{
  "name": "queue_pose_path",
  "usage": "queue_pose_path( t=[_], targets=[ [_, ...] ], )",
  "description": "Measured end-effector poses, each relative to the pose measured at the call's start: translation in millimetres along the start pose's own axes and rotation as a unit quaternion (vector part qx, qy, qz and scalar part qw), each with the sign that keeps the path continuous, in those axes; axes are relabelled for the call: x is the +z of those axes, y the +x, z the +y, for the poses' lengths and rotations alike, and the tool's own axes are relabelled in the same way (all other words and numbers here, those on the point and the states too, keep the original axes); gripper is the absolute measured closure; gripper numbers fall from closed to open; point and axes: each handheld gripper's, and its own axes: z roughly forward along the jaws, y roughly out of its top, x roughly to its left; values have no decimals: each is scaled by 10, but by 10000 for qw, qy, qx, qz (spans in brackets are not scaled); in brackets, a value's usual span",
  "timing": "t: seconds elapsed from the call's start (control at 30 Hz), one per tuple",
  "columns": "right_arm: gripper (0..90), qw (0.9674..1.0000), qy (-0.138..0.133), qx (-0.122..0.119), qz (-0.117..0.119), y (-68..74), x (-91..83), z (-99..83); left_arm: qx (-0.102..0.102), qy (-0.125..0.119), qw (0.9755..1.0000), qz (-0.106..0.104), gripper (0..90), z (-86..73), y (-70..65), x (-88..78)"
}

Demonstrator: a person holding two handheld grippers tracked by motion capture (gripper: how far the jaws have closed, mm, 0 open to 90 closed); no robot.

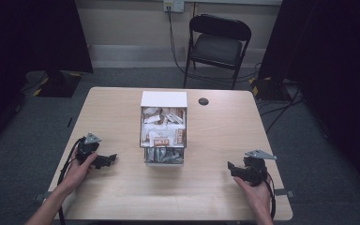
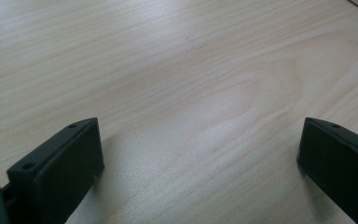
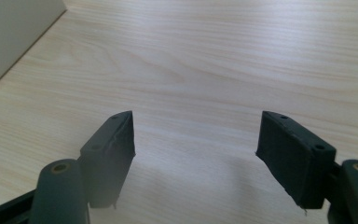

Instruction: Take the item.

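A white open-fronted box (image 1: 163, 99) stands in the middle of the wooden table (image 1: 122, 197), with two drawers pulled out toward me and stuffed with several small packets (image 1: 161, 138). My left gripper (image 1: 113, 159) rests low on the table left of the box, held by a hand, its jaws pointing right. In the left gripper view it (image 2: 200, 154) is open over bare wood. My right gripper (image 1: 229, 167) sits right of the box, jaws pointing left. The right gripper view shows it (image 3: 196, 140) open with nothing between the jaws, and the box side (image 3: 14, 37) at the upper left.
A round black cable hole (image 1: 203, 101) lies in the table behind the box on the right. A black folding chair (image 1: 218, 44) stands beyond the far edge. Dark curtains hang at both sides of the room.
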Motion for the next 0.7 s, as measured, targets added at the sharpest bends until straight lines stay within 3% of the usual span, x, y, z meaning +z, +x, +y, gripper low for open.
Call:
queue_pose_path(
  t=[0.3,0.7],
  targets=[
    [323,9982,-320,81,492,105,-92,143,0,2,10000,-1,0,0,0,0],
    [346,9942,-698,-20,822,272,-237,375,-3,-14,10000,8,0,-1,-1,2]
  ],
)
